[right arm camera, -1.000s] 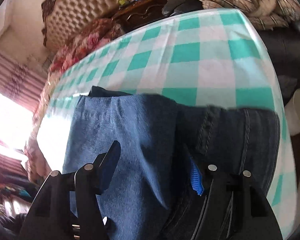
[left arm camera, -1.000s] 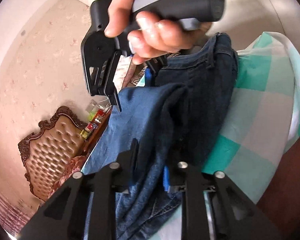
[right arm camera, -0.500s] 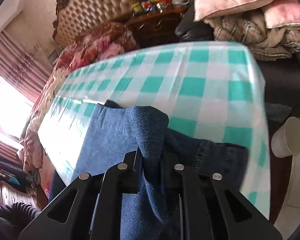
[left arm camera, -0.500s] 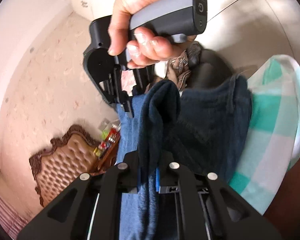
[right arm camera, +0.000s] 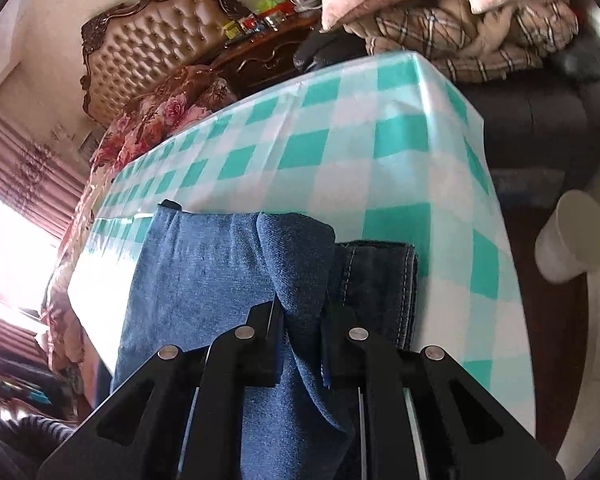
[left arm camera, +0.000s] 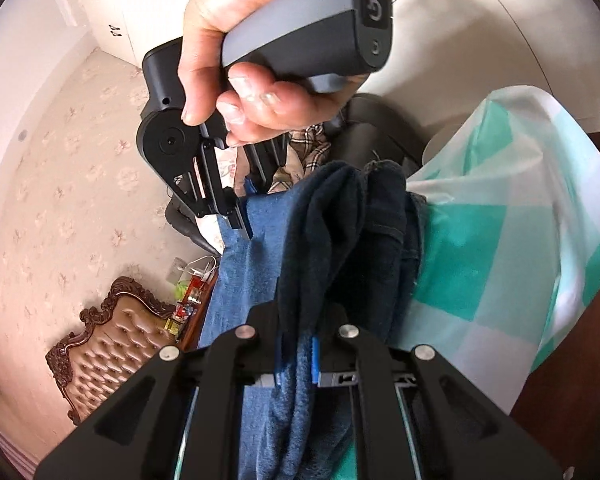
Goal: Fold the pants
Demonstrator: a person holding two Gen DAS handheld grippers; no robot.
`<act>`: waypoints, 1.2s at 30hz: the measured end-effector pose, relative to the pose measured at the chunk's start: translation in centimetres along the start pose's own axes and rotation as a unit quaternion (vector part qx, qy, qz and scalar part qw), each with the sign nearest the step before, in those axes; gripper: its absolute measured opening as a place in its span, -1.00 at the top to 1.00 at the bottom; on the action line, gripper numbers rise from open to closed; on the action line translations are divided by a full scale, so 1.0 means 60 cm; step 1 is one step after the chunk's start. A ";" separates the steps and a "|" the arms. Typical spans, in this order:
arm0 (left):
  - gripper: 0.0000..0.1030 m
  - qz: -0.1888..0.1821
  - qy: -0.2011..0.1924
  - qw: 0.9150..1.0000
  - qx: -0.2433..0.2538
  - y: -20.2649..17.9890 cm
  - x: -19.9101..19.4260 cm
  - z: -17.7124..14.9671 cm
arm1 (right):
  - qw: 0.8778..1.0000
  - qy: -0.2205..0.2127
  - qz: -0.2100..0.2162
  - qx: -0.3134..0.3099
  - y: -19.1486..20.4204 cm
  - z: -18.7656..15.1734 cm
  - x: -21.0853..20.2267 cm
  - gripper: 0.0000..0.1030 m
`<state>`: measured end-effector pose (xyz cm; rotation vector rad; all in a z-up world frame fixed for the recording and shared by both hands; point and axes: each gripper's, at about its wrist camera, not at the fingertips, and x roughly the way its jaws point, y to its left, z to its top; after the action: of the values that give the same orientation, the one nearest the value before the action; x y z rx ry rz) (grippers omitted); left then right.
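Blue denim pants [right arm camera: 204, 276] lie on a table with a green and white checked cloth [right arm camera: 340, 152]. My right gripper [right arm camera: 300, 316] is shut on a raised fold of the denim near its front edge, and a darker folded part [right arm camera: 376, 280] lies just to the right. In the left wrist view my left gripper [left arm camera: 296, 344] is shut on a bunched dark fold of the pants [left arm camera: 328, 232], lifted off the cloth [left arm camera: 480, 248]. The right gripper [left arm camera: 242, 220], held in a person's hand [left arm camera: 252, 60], pinches the same edge of the pants further along.
Beyond the table stand a tufted brown headboard [right arm camera: 160, 28], a bed with a floral cover [right arm camera: 160, 116], and a dark cabinet with small bottles [right arm camera: 260, 20]. Pillows and plaid blankets [right arm camera: 460, 28] pile on a dark seat at right. A white bin [right arm camera: 576, 236] stands on the floor.
The right gripper went from open to shut on the denim. Both grippers have lifted the edge, bunching it into raised folds, and moved along the table.
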<state>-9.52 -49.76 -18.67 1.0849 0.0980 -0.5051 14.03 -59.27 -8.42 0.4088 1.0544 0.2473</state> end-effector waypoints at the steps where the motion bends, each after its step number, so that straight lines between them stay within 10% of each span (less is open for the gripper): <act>1: 0.71 -0.009 0.002 1.000 0.003 -0.006 0.004 0.000 | 1.000 0.002 -0.012 -0.001 -0.002 -0.001 0.005 0.73; 7: -0.20 -0.035 -0.030 0.998 -0.036 0.009 -0.031 -0.004 | 0.998 -0.030 -0.048 0.034 -0.035 -0.008 0.007 0.22; 11: -0.20 -0.083 -0.065 0.988 -0.114 0.066 -0.076 -0.007 | 0.989 -0.088 -0.107 0.050 -0.035 0.004 -0.030 0.15; 16: 0.29 -0.201 -0.031 0.906 -0.372 0.218 -0.032 -0.045 | 0.980 -0.124 -0.150 -0.032 0.031 0.003 -0.061 0.18; 22: 0.41 -0.323 0.061 0.864 -0.382 0.178 0.065 -0.055 | 0.962 -0.052 -0.233 -0.136 0.085 -0.006 0.039 0.29; 26: 0.41 -0.327 0.052 0.866 -0.375 0.168 0.064 -0.065 | 0.963 -0.051 -0.238 -0.117 0.059 -0.010 0.063 0.31; 34: 0.37 -0.333 0.042 0.836 -0.434 0.252 0.050 -0.083 | 0.960 -0.064 -0.247 -0.114 0.062 -0.017 0.064 0.32; 36: 0.37 -0.286 0.054 0.846 -0.446 0.303 0.074 -0.092 | 0.960 -0.069 -0.248 -0.115 0.062 -0.021 0.062 0.32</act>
<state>3.34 -39.87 -7.79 0.1339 0.7048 -0.8183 14.71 -54.20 -10.26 -0.0538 0.9450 -0.1069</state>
